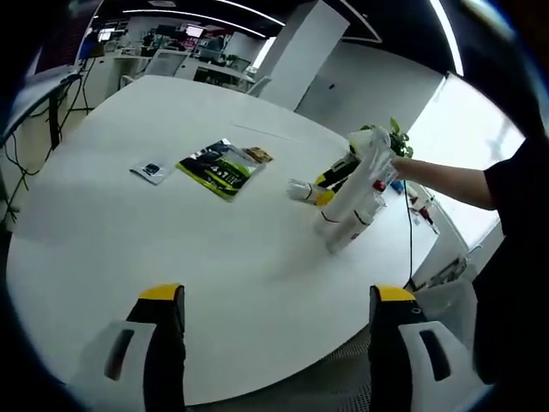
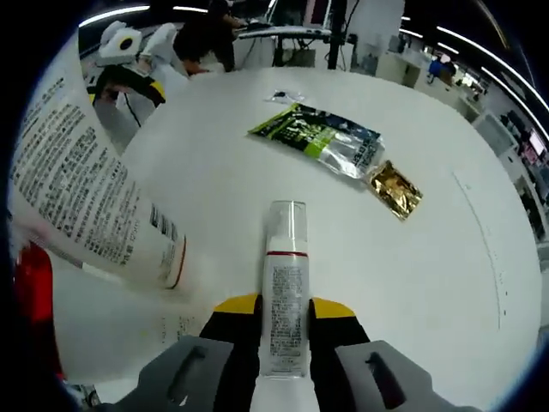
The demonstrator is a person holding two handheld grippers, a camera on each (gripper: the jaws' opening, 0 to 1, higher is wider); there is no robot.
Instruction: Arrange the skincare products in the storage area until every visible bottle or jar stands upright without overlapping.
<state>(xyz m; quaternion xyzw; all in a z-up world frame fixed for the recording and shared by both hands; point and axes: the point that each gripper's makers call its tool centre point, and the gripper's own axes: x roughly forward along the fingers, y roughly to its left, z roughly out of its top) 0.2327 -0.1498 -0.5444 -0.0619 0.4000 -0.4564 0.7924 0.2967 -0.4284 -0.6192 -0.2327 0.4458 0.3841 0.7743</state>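
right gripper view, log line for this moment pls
right gripper: shut on pump bottle | left gripper: open, nothing held | white tube: lying beside bottle | green pouch: flat on table

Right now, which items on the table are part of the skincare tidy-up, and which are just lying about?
Part of the job:
- pump bottle, held lying down in the right tongs
- large white tube, lying tilted beside it

Lying about:
- green and black pouch
- gold sachet
- small clear packet
- potted plant

White round table (image 1: 129, 249): green pouch (image 1: 219, 167), gold sachet (image 1: 257, 155), small packet (image 1: 152, 170) lying flat.
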